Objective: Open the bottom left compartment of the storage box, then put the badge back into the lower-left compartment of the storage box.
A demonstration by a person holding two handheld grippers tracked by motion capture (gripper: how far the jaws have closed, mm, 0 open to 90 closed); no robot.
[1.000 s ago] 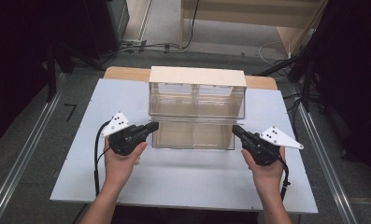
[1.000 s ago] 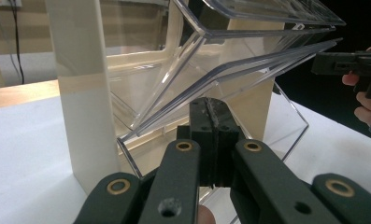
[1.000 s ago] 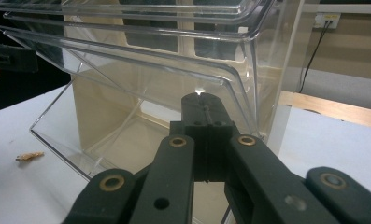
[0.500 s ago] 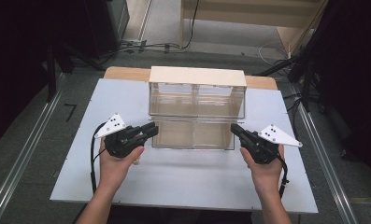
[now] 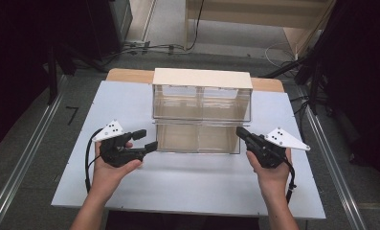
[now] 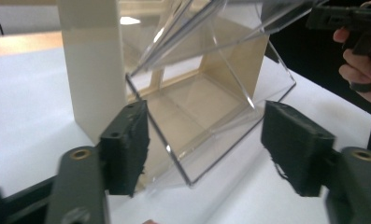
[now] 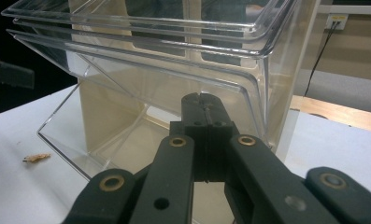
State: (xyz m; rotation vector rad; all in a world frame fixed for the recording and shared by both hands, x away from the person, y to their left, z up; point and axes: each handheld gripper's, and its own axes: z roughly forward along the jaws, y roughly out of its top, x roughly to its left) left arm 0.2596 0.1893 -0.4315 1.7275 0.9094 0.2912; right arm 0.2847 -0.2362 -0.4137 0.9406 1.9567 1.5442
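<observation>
A cream cabinet (image 5: pixel 202 77) with clear plastic tilt-out bins stands at the back middle of the white table (image 5: pixel 187 177). Its lower clear bin (image 5: pixel 197 138) is tipped forward and looks empty. My left gripper (image 5: pixel 146 140) sits just left of that bin's front left corner. Its jaws have just been opening, and they stand apart with nothing pressed between them. In the left gripper view the bin's corner (image 6: pixel 188 179) lies ahead between the left gripper (image 6: pixel 204 149) pads, untouched. My right gripper (image 5: pixel 239 130) is shut, its tip at the bin's right side (image 7: pixel 262 93); the closed right gripper (image 7: pixel 203 100) holds nothing.
A small tan crumb (image 7: pixel 36 157) lies on the table left of the bin in the right gripper view. A wooden board (image 5: pixel 130 75) juts out behind the cabinet. Metal rails (image 5: pixel 25 158) run along both table sides, and cables (image 5: pixel 149 47) lie on the floor beyond.
My left gripper was shut with its tip at the bin's left edge; it has drawn back slightly to the left and its jaws have spread apart. The right gripper has not moved.
</observation>
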